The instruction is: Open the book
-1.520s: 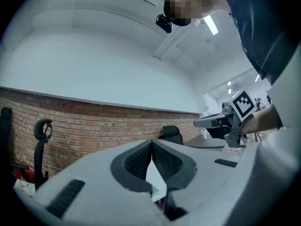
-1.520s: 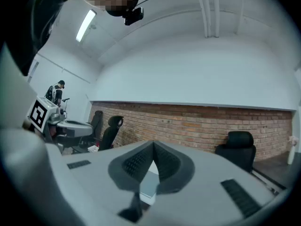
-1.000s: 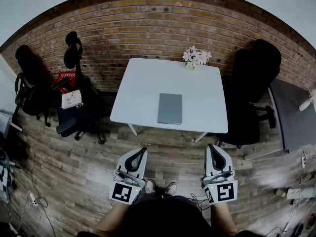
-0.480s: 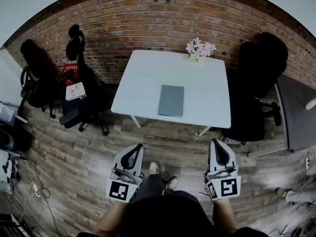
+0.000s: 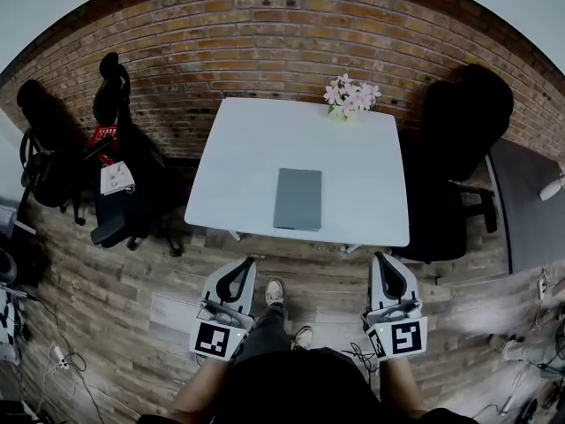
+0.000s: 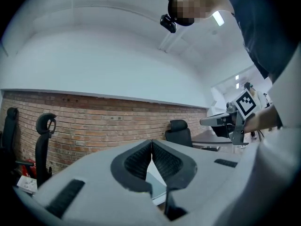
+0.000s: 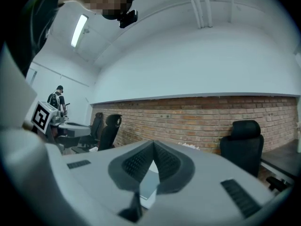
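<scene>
Book lies flat and closed on the white counter, nearer its front edge than its back. A bunch of flowers stands at the far edge by the brick wall. Left claw and right claw hang over the wooden floor just short of the counter, apart from the book. Both are clenched, tips together, with nothing between them.
</scene>
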### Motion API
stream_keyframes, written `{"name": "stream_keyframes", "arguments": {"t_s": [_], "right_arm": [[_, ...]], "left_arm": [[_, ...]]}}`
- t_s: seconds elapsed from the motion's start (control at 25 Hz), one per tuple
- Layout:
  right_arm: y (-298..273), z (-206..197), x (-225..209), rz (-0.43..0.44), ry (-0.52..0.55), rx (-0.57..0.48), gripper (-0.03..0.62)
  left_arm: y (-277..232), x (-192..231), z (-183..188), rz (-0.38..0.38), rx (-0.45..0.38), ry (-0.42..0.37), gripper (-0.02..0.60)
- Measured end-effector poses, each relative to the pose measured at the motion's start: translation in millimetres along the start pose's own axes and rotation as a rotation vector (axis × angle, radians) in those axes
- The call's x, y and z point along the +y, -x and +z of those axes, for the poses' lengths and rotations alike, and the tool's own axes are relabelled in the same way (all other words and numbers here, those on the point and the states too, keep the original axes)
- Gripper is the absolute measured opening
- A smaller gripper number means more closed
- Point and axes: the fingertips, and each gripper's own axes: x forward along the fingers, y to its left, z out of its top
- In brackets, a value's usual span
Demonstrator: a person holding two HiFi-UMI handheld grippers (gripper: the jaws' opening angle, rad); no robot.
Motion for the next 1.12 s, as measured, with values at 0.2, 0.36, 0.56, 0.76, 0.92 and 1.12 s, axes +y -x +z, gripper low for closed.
{"name": "stream_keyframes", "arguments": {"t_s": [0.2, 0.36, 0.56, 0.76, 0.92, 1.12], "right_arm": [[-59.4, 7.4, -5.6, 0.000, 0.024, 0.012, 0.014], [-106.4, 10.5, -9.5, -0.005, 0.035, 0.024, 0.014], [-151.8, 16.4, -4.8, -0.015, 0.049, 0.027, 0.014], [-172.4, 10.6, -9.3, -0.046, 0.042, 0.091, 0.014], [-174.3, 7.5, -24.5, -0.071, 0.044, 0.114, 0.014], [-177.4, 4.5, -42.6, -0.071, 0.016, 0.099, 0.014]], "left_arm": [[-55.4, 39.8, 1.3, -0.040, -0.016, 0.015, 0.025], [-90.4, 71.6, 2.1, -0.061, -0.028, 0.024, 0.025], [-118.9, 106.7, -7.2, -0.091, -0.021, 0.053, 0.025], [-146.0, 121.5, -15.0, -0.138, -0.008, 0.073, 0.025], [-165.8, 116.8, -16.1, -0.171, 0.000, 0.075, 0.025], [-186.5, 104.1, -18.2, -0.182, 0.011, 0.049, 0.025]]}}
